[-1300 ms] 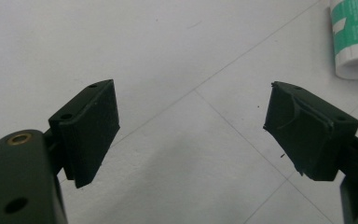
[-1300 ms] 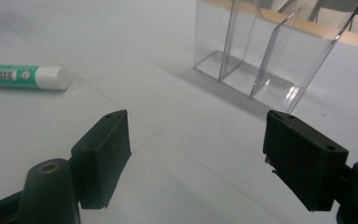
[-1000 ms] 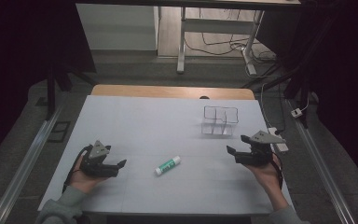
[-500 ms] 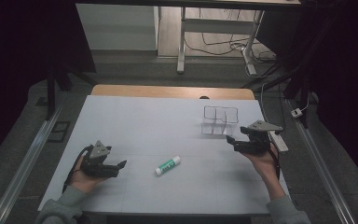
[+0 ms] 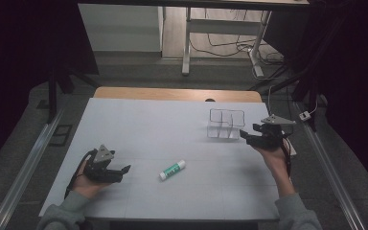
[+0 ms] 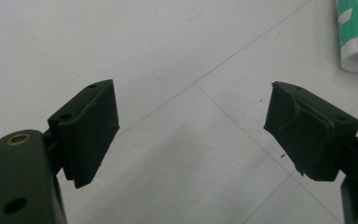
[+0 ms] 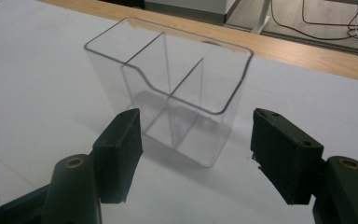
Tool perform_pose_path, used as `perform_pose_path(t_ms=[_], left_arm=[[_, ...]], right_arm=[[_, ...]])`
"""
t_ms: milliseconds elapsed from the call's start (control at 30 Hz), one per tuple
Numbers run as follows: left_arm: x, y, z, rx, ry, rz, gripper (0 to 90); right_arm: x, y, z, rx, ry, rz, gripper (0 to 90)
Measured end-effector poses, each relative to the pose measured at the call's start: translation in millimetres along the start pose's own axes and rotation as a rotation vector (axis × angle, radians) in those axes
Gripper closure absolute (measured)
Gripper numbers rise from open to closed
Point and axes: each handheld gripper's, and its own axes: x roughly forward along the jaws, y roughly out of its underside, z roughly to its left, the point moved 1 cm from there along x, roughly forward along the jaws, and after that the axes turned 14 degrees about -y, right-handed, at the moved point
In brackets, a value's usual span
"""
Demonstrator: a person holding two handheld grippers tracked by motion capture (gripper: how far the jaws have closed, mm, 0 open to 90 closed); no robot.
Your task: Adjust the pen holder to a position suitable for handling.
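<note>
At top right, glue stick [image 6: 356, 35] cut off beyond left tool [image 6: 191, 126].

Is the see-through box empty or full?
Empty. The clear organizer stands upright, and its dividers and bare floor show through every compartment.

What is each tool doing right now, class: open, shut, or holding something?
Left tool: open, holding nothing; the glue stick lies apart on the table.
Right tool: open, holding nothing, facing the clear organizer.

left hand-held gripper [image 5: 123, 168] low, jaws wide apart; right hand-held gripper [image 5: 246, 136] raised, jaws spread.
</note>
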Motion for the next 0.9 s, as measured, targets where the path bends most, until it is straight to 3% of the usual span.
perform_pose_path(t_ms=[233,333,500,600,633,700,800,900], left_arm=[[0.7,0.4,-0.2,0.002,0.000,0.004,16.9],[0.8,0.3,-0.6,0.001,0.011,0.007,16.8],[-1.2,-0.1,-1.7,0.006,0.015,0.002,16.9],[-0.7,-0.1,-0.9,0.004,0.013,0.002,17.0],[-0.3,0.0,-0.7,0.004,0.013,0.004,17.0],[0.3,0.2,-0.6,0.008,0.014,0.006,17.0],[1.4,0.9,-0.9,0.009,0.016,0.011,17.0],[2.2,1.6,-1.2,0.022,0.010,0.021,17.0]], right_arm=[[3.0,-12.7,-17.7,0.034,0.054,0.006,40.4],[4.4,-16.1,-23.9,0.043,0.054,-0.021,44.2],[9.6,-15.3,-32.6,0.045,0.073,-0.007,52.5],[16.4,-12.6,-39.4,0.048,0.086,0.019,63.7],[16.4,-12.6,-39.4,0.048,0.086,0.019,63.7],[21.1,-10.7,-44.9,0.064,0.104,0.044,75.2],[25.9,-8.3,-50.1,0.074,0.090,0.067,87.2],[29.2,-6.8,-52.7,0.077,0.079,0.076,88.7]])
